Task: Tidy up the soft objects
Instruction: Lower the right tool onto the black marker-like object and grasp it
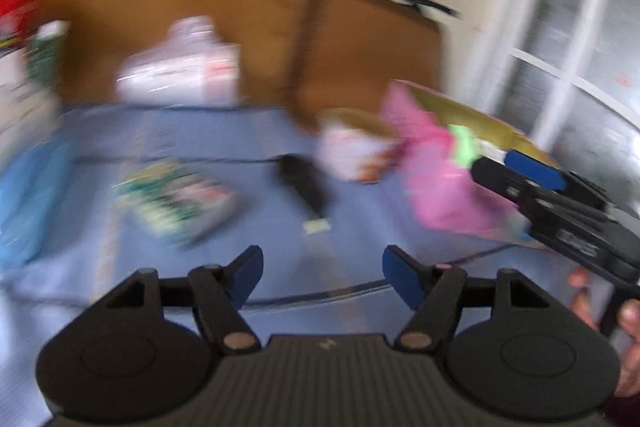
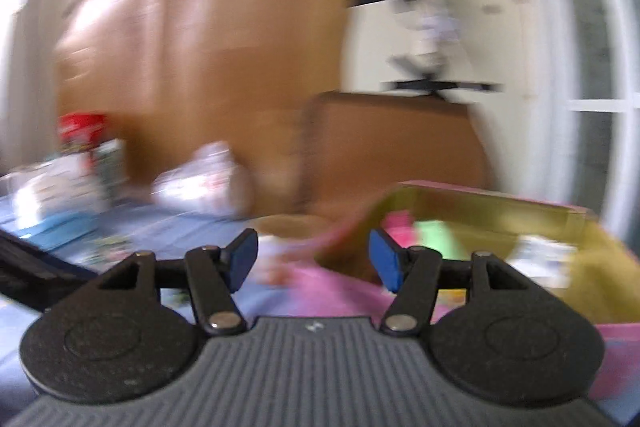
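Note:
Both views are motion-blurred. My left gripper [image 1: 322, 277] is open and empty above the blue cloth surface [image 1: 240, 227]. My right gripper [image 2: 314, 261] is open and empty; it also shows in the left wrist view [image 1: 520, 171] over an open pink cardboard box [image 2: 500, 223]. The box [image 1: 460, 131] holds pink and green soft items [image 2: 424, 231]. A pink cloth [image 1: 436, 179] hangs over the box's near side. A green and white packet [image 1: 176, 199] and a blue soft pack [image 1: 28, 199] lie on the cloth.
A black remote-like object [image 1: 304, 183] and a round paper cup [image 1: 356, 147] lie mid-surface. A white plastic bag [image 1: 180, 67] and stacked packs [image 2: 76, 171] stand at the back by a brown headboard [image 2: 220, 67]. A window [image 1: 580, 27] is at the right.

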Tool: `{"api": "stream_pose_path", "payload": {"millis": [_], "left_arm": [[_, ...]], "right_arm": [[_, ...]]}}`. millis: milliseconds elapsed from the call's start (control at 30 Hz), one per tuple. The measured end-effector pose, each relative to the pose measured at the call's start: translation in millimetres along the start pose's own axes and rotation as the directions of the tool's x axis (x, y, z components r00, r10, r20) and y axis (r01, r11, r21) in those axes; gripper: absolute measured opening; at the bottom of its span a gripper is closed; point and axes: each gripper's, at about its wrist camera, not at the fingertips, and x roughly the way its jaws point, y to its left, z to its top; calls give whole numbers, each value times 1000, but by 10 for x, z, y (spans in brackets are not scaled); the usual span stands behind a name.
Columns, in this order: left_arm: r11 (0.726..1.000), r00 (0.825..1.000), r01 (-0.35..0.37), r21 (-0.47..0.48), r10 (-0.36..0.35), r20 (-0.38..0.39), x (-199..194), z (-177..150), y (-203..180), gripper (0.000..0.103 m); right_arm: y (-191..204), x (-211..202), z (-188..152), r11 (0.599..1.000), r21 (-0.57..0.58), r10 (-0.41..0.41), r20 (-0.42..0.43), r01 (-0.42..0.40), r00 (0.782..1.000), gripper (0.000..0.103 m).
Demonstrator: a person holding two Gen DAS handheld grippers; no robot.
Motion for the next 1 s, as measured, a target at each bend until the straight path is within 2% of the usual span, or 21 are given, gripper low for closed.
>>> {"api": "stream_pose_path", "payload": {"millis": [67, 133, 233, 300, 400, 433, 467, 500, 533, 600, 733, 900, 1000], "left_arm": [[998, 998, -61, -27, 61, 7, -38, -64, 173, 68], [995, 996, -83, -54, 84, 15, -65, -119, 302, 68], [994, 996, -83, -75, 86, 31, -76, -200, 374, 68], [996, 996, -69, -56, 72, 61, -95, -183, 336, 71], [997, 996, -66, -34, 68, 53, -95, -196, 295, 71], [997, 996, -65, -34, 67, 52, -98, -194, 297, 71], [997, 996, -66, -38, 68, 52, -91, -195, 297, 71], [997, 996, -65, -45, 67, 52, -80, -192, 312, 71], [997, 997, -62, -55, 65, 52, -87, -189, 329, 71], [995, 997, -57, -77, 60, 43, -72, -184, 366, 72], [995, 997, -53, -90, 57, 43, -70, -187, 391, 80], [993, 997, -54, -106, 59, 47, -78, -193, 411, 81], [991, 997, -48, -123, 54, 49, -83, -191, 445, 81]], "right_arm": [[155, 158, 34, 996, -7, 92, -67, -92, 994, 54], [308, 383, 25, 990, -17, 134, -132, -138, 982, 51], [432, 830, 32, 991, 16, 134, -230, -134, 964, 51], [477, 1072, 23, 991, 46, 131, -282, -123, 951, 52], [579, 1378, -40, 995, 18, 98, -345, -98, 934, 52], [586, 1431, -58, 994, 31, 109, -357, -105, 928, 51], [591, 1497, -56, 995, 39, 104, -380, -96, 919, 45], [602, 1509, -90, 995, 46, 101, -397, -90, 912, 35], [595, 1506, -88, 995, 51, 100, -394, -87, 914, 22], [586, 1401, -115, 993, 68, 111, -391, -92, 914, 16], [577, 1082, -180, 988, 63, 154, -384, -141, 910, 15], [637, 535, -329, 981, 6, 186, -339, -196, 922, 15], [674, 350, -361, 973, 2, 217, -330, -229, 919, 15]]}}
